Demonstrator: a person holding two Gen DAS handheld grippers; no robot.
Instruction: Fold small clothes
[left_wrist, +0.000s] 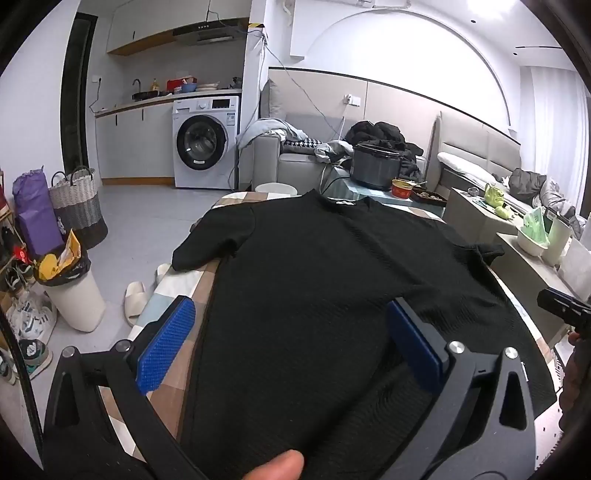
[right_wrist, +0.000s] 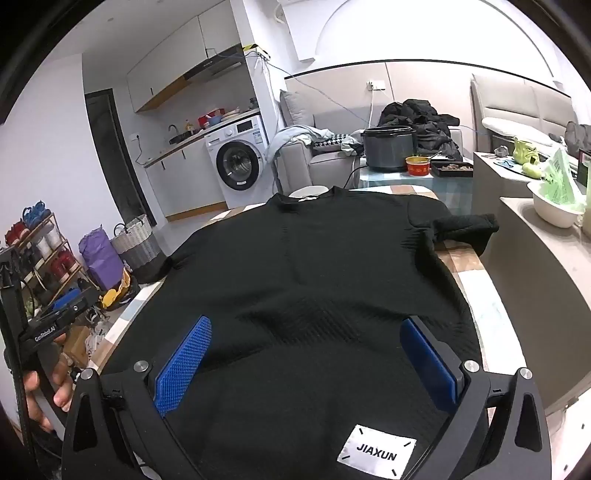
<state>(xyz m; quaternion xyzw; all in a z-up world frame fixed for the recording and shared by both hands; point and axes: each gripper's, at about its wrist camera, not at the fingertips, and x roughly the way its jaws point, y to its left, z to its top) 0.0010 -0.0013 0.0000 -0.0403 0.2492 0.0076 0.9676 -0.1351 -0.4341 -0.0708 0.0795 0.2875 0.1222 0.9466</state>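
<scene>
**Black shirt spread flat under two open grippers**

The black shirt (left_wrist: 332, 280) lies flat on the patchwork-covered table (left_wrist: 177, 284), collar away from both tools; the left gripper (left_wrist: 291, 328) hangs over its near-left hem, fingers spread wide, pinching nothing; the right gripper (right_wrist: 310, 350) hovers likewise, blue pads (right_wrist: 184, 365) apart, with a white label (right_wrist: 376, 456) just below them; a washing machine (left_wrist: 205, 142) stands far ahead.

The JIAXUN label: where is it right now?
In the right wrist view, the JIAXUN label sits on the black shirt's near hem, low right, between the right hand-held gripper's open fingers.
</scene>
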